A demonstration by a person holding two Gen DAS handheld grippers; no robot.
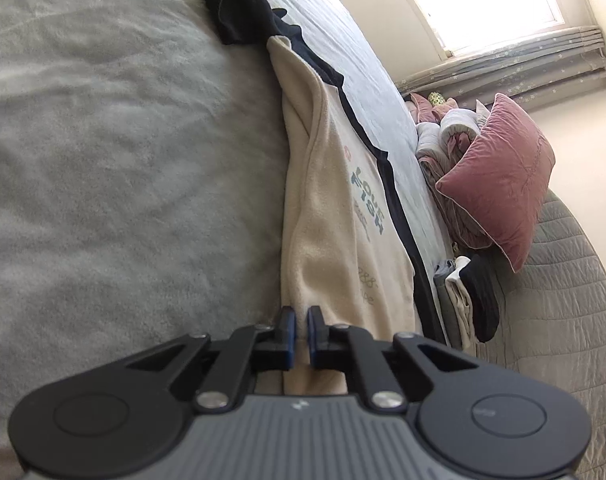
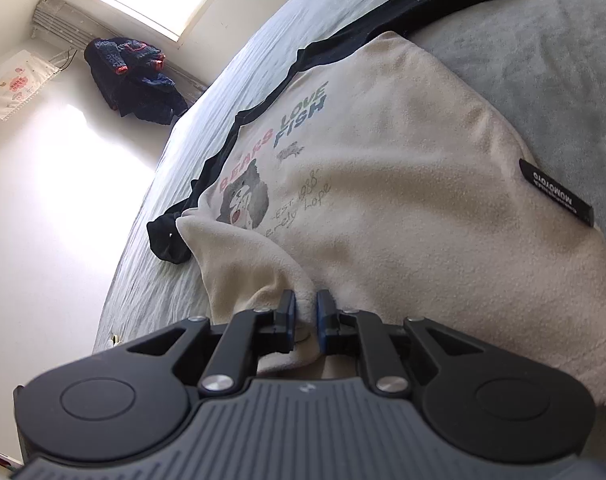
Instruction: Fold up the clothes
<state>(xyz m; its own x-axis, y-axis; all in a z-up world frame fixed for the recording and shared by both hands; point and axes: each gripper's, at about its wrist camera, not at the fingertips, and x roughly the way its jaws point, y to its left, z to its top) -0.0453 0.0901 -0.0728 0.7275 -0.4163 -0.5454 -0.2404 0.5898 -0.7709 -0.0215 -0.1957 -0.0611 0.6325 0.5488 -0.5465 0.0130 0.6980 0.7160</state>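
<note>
**Both grippers pinched on the cream sweatshirt's near edge**

Where the grey bed cover point(image 1: 103, 160) spreads widest, to the left in the left wrist view, it lies bare and gives open room. The cream sweatshirt point(image 2: 403, 208) lies flat on it, print up, its black-trimmed far edge running along the bare cover toward the wall side. A dark garment point(image 1: 243, 4) lies just past its far end. A pink cushion point(image 1: 503, 176) and a heap of bedding sit well apart at the bed's far side, with small folded items point(image 1: 467, 300) near them. The left gripper point(image 1: 301, 320) has its jaws nearly together, nipping a thin fold of the sweatshirt's near edge. The right gripper point(image 2: 306, 304) stands slightly wider, clamping a thicker bunch of the same cloth.
</note>
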